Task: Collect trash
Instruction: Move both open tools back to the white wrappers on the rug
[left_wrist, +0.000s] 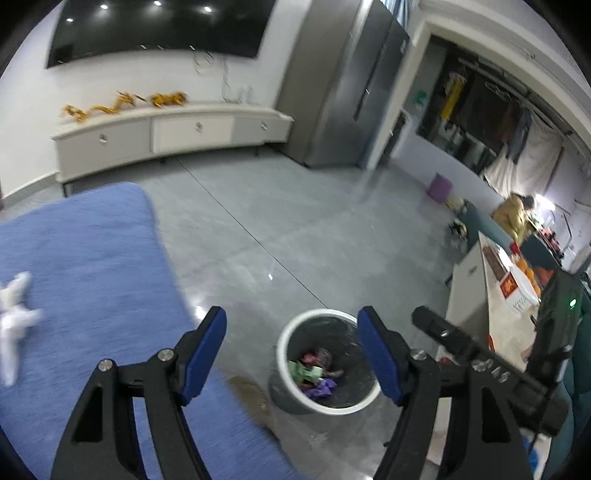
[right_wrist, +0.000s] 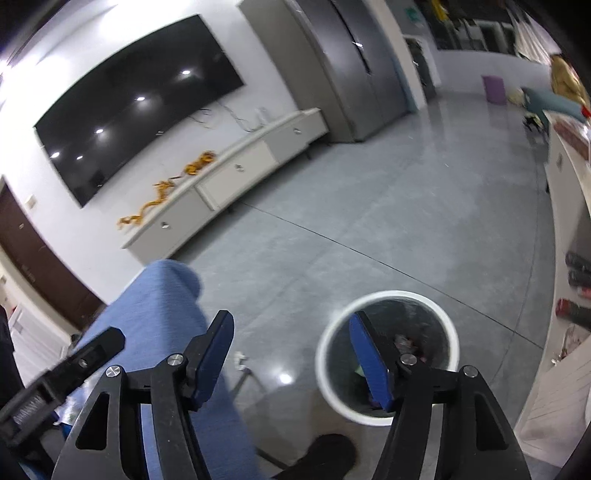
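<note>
A white-rimmed trash bin (left_wrist: 291, 345) with a black liner stands on the grey floor, holding several colourful wrappers (left_wrist: 314, 373). My left gripper (left_wrist: 291, 321) is open and empty, above the bin's near-left side. A crumpled white tissue (left_wrist: 14, 314) lies on the blue cloth-covered table (left_wrist: 92, 258) at far left. In the right wrist view the bin (right_wrist: 332, 343) sits below my right gripper (right_wrist: 291, 325), which is open and empty. The other gripper shows at the edge of each view.
A white TV cabinet (left_wrist: 166, 133) with yellow ornaments stands under a wall screen. Grey tall cabinets (left_wrist: 343, 85) stand behind. A white counter (left_wrist: 495, 314) with boxes runs along the right. A purple bin (left_wrist: 438, 187) stands far back. A dark shoe (right_wrist: 325, 458) is near the bin.
</note>
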